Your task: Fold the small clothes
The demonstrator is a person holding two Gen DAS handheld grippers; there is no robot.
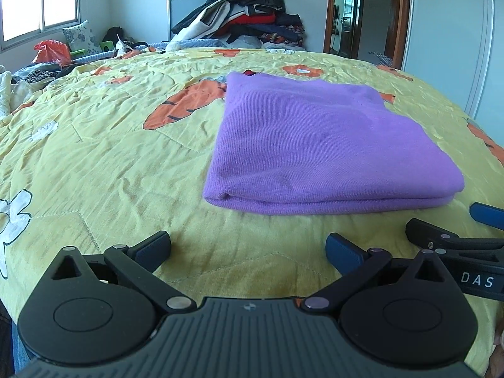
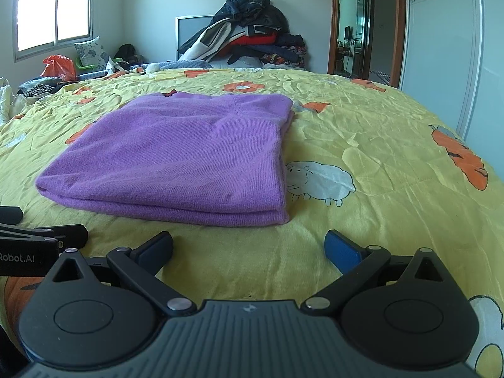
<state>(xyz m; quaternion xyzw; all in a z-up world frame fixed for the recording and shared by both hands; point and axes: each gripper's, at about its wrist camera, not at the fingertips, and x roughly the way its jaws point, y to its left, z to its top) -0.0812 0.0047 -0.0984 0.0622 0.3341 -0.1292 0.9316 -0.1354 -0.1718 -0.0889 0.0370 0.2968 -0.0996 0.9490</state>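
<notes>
A purple knit garment [image 1: 321,145] lies folded into a flat rectangle on the yellow bedspread [image 1: 110,157]; it also shows in the right wrist view [image 2: 176,154]. My left gripper [image 1: 249,249] is open and empty, just in front of the garment's near folded edge, not touching it. My right gripper [image 2: 249,247] is open and empty, also just short of the near edge. The right gripper's fingers [image 1: 441,236] show at the right of the left wrist view, and the left gripper's fingers [image 2: 47,234] at the left of the right wrist view.
A tall pile of dark and red clothes [image 1: 249,12] sits at the bed's far end, also in the right wrist view [image 2: 249,34]. More clothes and an orange bag [image 1: 52,52] lie far left. A white wardrobe [image 2: 447,47] and a doorway [image 2: 356,25] stand right.
</notes>
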